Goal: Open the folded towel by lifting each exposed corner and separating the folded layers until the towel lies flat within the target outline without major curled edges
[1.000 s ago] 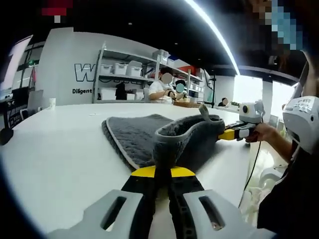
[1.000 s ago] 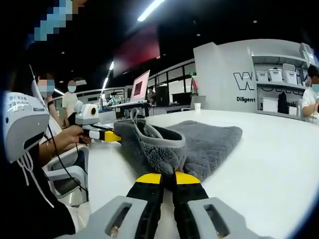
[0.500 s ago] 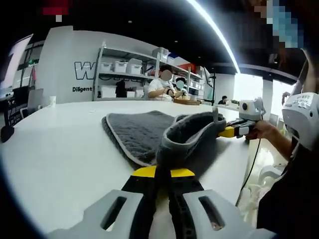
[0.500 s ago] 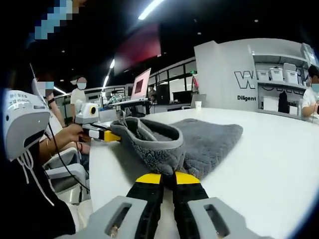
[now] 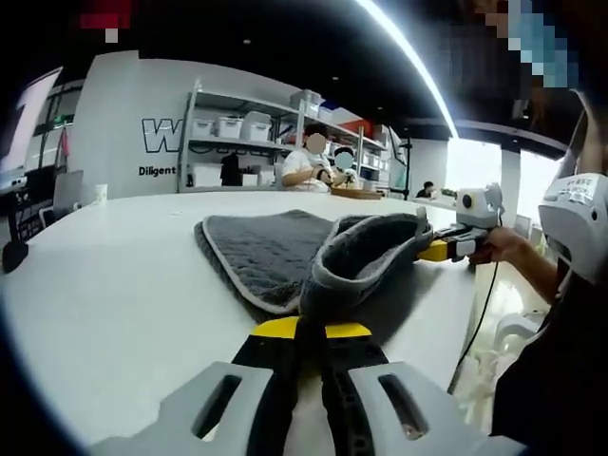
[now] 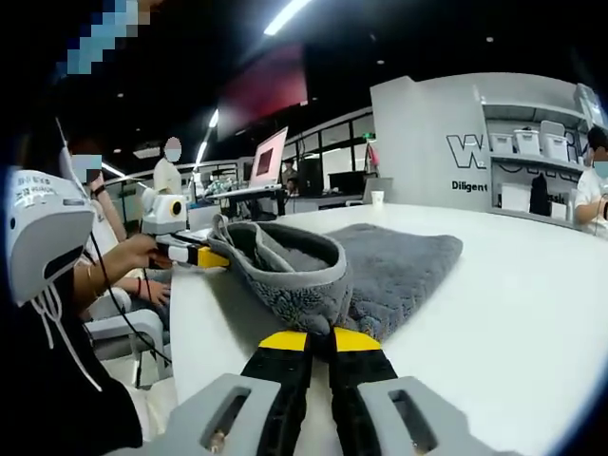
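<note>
Grey towel (image 5: 285, 256) lies on a white table (image 5: 104, 285), both grippers (image 5: 311, 328) (image 6: 320, 334) pinching corners of its top layer. Over the last second the raised edge has stretched longer and lower, so unfolding is progressing.

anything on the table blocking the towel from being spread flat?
Nothing visible does. The left gripper and the right gripper each pinch a corner of the gray towel, its top layer raised in a loop between them. The white table around the towel looks bare in both views; no target outline is visible.
</note>
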Motion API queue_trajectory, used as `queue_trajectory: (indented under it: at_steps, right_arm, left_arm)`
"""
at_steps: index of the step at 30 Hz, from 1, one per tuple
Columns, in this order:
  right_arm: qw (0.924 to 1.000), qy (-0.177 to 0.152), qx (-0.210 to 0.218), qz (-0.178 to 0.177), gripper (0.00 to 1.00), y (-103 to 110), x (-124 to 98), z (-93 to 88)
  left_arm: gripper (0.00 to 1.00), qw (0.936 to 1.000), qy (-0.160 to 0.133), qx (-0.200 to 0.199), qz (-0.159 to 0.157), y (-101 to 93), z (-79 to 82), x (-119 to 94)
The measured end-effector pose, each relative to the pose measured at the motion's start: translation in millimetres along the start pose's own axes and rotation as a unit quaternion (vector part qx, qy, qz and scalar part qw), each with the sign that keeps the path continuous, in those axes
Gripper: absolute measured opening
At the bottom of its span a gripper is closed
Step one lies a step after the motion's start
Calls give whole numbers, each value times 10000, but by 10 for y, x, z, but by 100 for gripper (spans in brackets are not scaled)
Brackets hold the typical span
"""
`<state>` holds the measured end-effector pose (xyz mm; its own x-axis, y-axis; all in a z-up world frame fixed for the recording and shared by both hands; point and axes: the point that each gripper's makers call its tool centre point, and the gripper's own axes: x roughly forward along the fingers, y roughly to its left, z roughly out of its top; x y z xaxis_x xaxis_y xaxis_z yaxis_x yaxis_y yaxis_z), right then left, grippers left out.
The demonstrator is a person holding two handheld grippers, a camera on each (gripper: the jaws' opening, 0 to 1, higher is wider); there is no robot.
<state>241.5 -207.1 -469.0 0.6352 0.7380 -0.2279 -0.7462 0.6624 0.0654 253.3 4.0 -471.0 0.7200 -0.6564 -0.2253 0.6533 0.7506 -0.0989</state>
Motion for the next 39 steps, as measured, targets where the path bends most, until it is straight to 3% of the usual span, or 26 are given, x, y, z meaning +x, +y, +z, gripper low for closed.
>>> queue_trajectory:
  at_steps: [8,11,14,31,39]
  right_arm:
    - [10000,14,-35,-18,1,-6,-8,-4]
    - [10000,11,-26,-40,1,-9,-11,-4]
    - [10000,11,-19,-54,1,-12,-8,-2]
    - [9997,83,115,-202,4,27,-81,-3]
    - [9995,85,113,-295,3,9,-181,1]
  left_arm:
    - [5,9999,-57,125,34,-8,2,-9]
    - [6,9995,-201,236,69,-14,46,-25]
    - [6,9995,-288,47,89,-2,62,-31]
    - [7,9990,-276,143,335,70,120,-214]
    - [1,9968,-438,128,656,220,185,-379]
